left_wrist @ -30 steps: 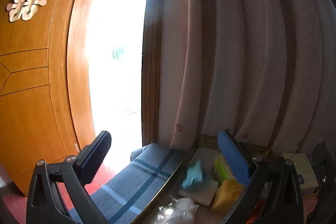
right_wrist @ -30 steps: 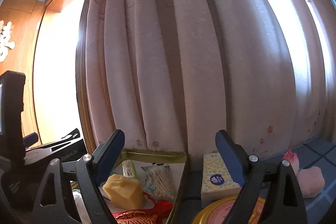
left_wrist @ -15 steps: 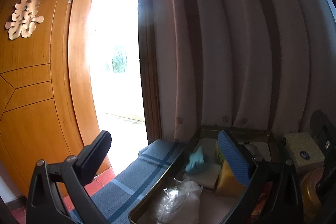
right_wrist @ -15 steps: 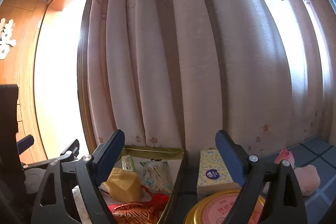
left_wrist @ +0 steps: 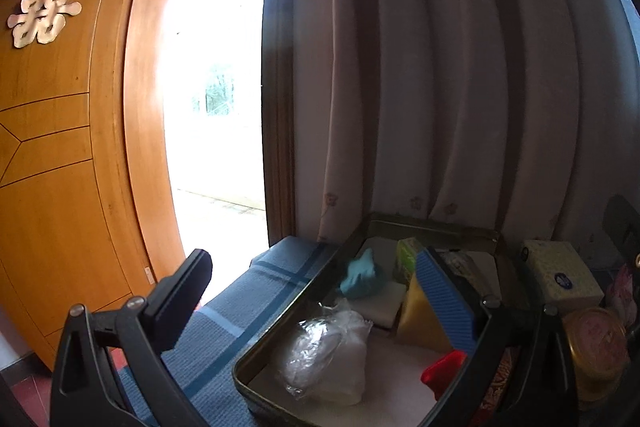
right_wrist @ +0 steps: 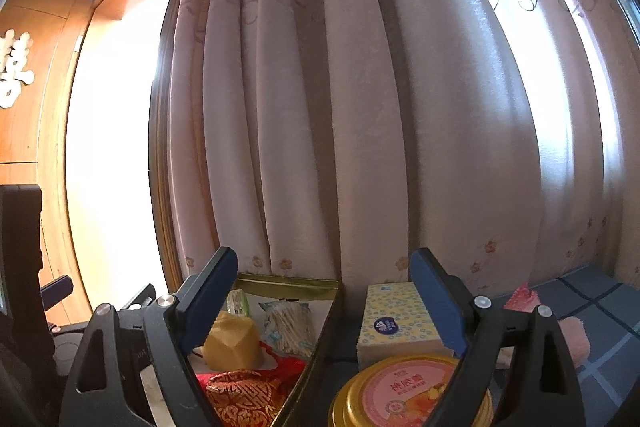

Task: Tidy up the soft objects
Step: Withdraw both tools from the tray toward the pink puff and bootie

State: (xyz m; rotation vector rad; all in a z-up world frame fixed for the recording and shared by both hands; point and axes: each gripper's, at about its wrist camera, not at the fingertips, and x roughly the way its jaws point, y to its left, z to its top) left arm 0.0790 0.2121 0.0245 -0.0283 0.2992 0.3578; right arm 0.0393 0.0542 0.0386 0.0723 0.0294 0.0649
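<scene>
A metal tray (left_wrist: 352,239) sits on a blue checked cloth (left_wrist: 256,291). It holds a clear plastic bag (left_wrist: 328,351), a teal cloth (left_wrist: 360,275), a white sponge (left_wrist: 384,301), a yellow sponge (left_wrist: 420,323) and a red pouch (right_wrist: 244,395). My left gripper (left_wrist: 316,295) is open and empty above the tray's near left part. My right gripper (right_wrist: 324,291) is open and empty above the tray's right rim (right_wrist: 320,331) and a tissue pack (right_wrist: 396,323). A pink plush toy (right_wrist: 572,335) lies on the cloth at the right.
A round gold tin with a pink lid (right_wrist: 408,395) stands before the tissue pack. A cotton swab bag (right_wrist: 288,323) lies in the tray. A pale flowered curtain (right_wrist: 360,107) hangs right behind. A wooden door (left_wrist: 60,147) and bright doorway are at the left.
Both grippers have tilted down a little and the left has swung right, so more of the tray and its contents shows. Both stay open and empty.
</scene>
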